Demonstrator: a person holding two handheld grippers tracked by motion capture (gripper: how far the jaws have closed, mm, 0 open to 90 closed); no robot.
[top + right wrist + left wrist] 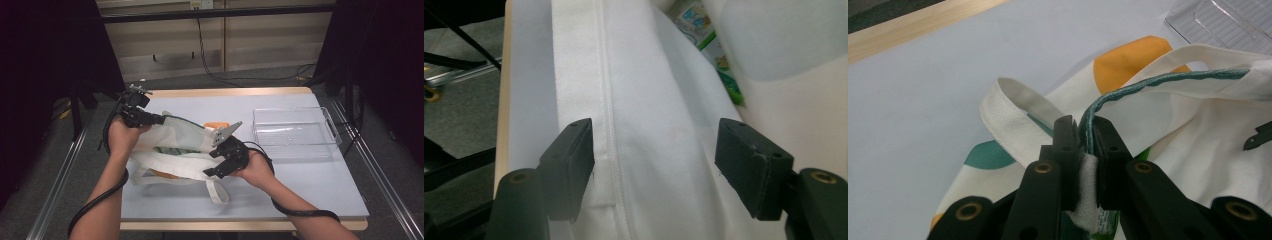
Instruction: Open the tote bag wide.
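Observation:
A white cloth bag (pixel 182 137) with orange and green patches lies on the pale blue table (pixel 310 185). My left gripper (pixel 159 119) holds up the bag's far left corner. In the left gripper view that gripper (pixel 1084 127) is shut on the green-trimmed rim (pixel 1133 90), with a white handle strap (pixel 1008 110) looping beside it. My right gripper (pixel 209 164) is at the bag's near right side. In the right gripper view it (pixel 654 145) stands open over the bag's white fabric (pixel 659 90) and a stitched seam, and the pads do not press on the cloth. A green printed packet (pixel 711 55) shows inside the bag.
A clear plastic tray (pixel 295 132) stands empty on the table to the right of the bag, and its corner (pixel 1223 20) shows in the left gripper view. A loose handle strap (pixel 216 192) trails toward the table's front edge. Cables run from both grippers.

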